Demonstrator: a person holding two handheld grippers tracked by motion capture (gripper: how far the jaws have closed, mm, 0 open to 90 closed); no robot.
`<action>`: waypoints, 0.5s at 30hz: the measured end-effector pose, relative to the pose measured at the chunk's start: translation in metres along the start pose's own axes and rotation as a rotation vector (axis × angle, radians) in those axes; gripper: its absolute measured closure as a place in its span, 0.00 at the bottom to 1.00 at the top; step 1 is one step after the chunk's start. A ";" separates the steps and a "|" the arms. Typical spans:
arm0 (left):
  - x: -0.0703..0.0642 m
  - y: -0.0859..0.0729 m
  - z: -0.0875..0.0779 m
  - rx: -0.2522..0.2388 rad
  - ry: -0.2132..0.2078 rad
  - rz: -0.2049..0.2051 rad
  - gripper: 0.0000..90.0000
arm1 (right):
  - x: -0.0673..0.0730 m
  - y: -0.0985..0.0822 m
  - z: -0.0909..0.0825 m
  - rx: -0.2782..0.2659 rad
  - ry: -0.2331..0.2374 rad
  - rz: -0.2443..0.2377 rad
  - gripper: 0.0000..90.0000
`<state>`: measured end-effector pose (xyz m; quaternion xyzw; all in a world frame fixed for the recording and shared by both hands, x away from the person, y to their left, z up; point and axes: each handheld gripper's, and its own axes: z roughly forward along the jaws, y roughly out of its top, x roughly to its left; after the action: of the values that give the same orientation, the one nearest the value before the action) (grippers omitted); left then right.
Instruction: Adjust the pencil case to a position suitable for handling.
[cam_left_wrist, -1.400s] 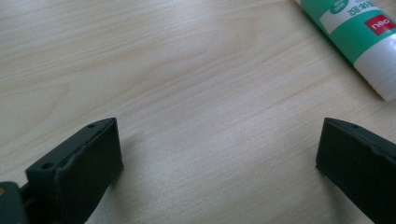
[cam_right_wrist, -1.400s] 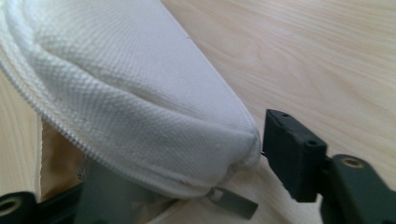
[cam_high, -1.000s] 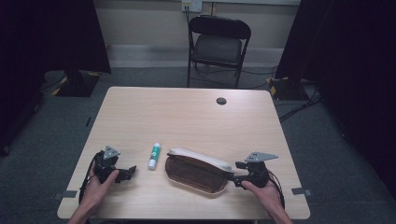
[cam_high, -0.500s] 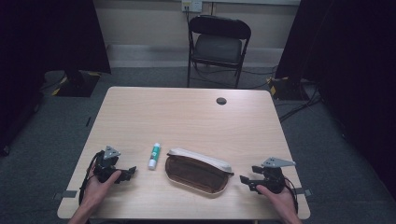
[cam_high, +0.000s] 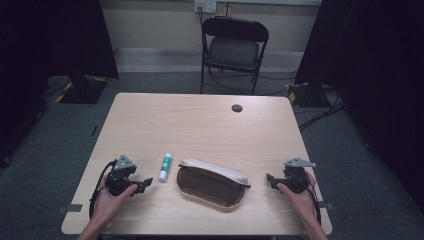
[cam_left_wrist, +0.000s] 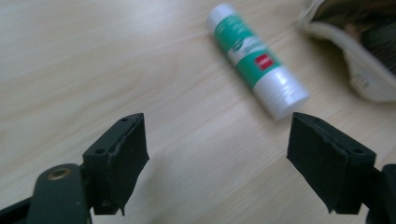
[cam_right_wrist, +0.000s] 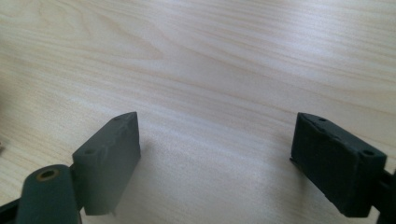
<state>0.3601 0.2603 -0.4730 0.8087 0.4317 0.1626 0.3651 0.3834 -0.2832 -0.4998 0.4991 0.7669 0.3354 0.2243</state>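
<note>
Left gripper (cam_left_wrist: 217, 149): jaws stand apart with bare wood between them and nothing gripped; they have just been closing a little.
Left gripper on the table: in the high view it (cam_high: 145, 184) sits near the front left corner, in the person's left hand (cam_high: 112, 197), jaws pointing toward the glue stick.
Right gripper (cam_right_wrist: 217, 158): jaws stand wide with only table grain between them, nothing held; they have just been opening.
Right gripper on the table: in the high view it (cam_high: 270, 180) sits near the front right edge, in the right hand (cam_high: 299, 195), jaws pointing left toward the pouch and apart from it.
Glue stick (cam_left_wrist: 257, 60): white tube with a green label, lying flat just ahead of the left gripper's jaws and slightly right of their gap, not touched.
Glue stick from above: it (cam_high: 164, 166) lies between the left gripper and the pouch, just beside the pouch's left end.
Pouch (cam_high: 212, 181): brown with a cream rim, lying at the front middle of the table; it looks unzipped, though the view is too coarse to be sure.
Table (cam_high: 200, 125): light wood, with a small dark round cap (cam_high: 237, 108) toward the far side.
Beyond the table: a black folding chair (cam_high: 233, 47) stands on grey carpet.
</note>
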 end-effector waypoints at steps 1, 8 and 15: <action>-0.002 0.004 0.000 -0.006 -0.009 0.011 0.23 | 0.000 0.000 0.000 -0.001 -0.001 -0.001 0.16; -0.010 0.036 0.014 -0.077 -0.048 0.051 0.35 | 0.001 0.001 0.001 0.002 -0.003 0.005 0.16; -0.011 0.038 0.032 -0.089 -0.074 0.027 0.51 | 0.001 0.001 0.001 0.001 -0.007 0.003 0.16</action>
<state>0.3943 0.2233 -0.4660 0.8029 0.3993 0.1563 0.4142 0.3840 -0.2818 -0.5000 0.5018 0.7654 0.3334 0.2263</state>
